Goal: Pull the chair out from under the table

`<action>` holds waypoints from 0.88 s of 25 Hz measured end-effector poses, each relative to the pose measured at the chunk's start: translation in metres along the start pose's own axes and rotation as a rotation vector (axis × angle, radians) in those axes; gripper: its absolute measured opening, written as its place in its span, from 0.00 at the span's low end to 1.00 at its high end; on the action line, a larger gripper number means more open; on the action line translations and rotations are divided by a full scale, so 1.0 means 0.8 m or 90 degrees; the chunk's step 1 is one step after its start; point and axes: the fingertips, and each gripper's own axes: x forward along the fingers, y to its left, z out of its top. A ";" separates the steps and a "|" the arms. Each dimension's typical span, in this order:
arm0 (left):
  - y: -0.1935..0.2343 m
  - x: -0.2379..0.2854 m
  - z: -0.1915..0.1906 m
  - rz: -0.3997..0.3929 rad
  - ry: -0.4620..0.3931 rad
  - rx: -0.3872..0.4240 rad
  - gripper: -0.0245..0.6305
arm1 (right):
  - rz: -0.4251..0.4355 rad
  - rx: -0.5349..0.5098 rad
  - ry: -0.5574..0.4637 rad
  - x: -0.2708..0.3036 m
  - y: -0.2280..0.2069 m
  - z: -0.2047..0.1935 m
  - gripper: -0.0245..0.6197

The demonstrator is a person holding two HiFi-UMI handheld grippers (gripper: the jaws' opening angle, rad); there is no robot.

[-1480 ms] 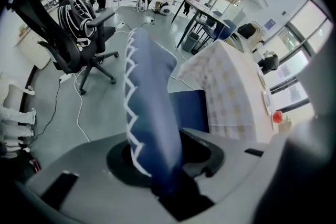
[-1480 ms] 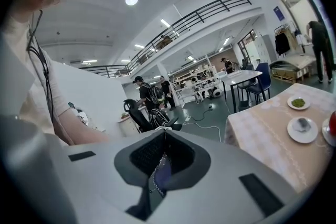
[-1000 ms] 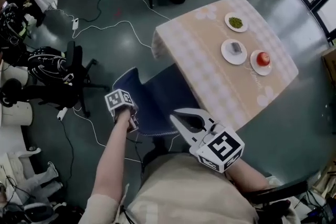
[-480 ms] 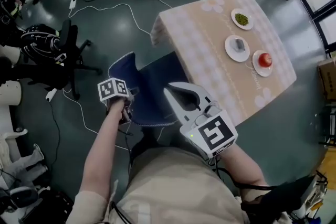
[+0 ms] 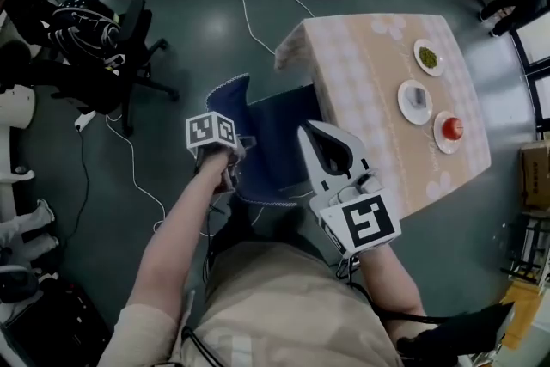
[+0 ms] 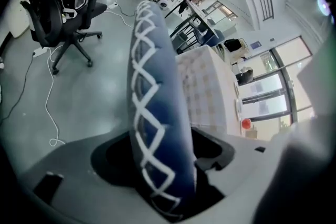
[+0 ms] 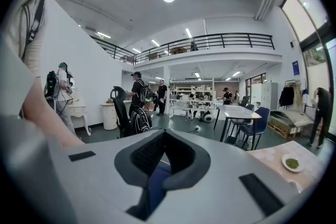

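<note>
table [image 5: 369, 90] with checked cloth at upper right. blue chair [image 5: 275, 142] beside it, seat partly under table's near edge, backrest with white lattice trim toward person. black office chair [image 5: 107, 47] well apart at left. left gripper [image 5: 227, 178] at backrest top edge, jaws just opened, apart, backrest between them, unclamped. right gripper [image 5: 320, 133] over seat, jaws together, empty. three small plates [image 5: 416, 97] along table's far side.
</note>
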 end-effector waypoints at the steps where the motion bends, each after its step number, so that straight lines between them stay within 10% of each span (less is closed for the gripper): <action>1: -0.001 0.000 0.000 0.001 0.004 0.003 0.50 | 0.001 0.000 0.002 0.004 0.003 -0.001 0.05; 22: 0.013 0.002 -0.007 0.042 0.033 0.018 0.42 | -0.076 0.076 -0.014 -0.041 0.025 -0.008 0.05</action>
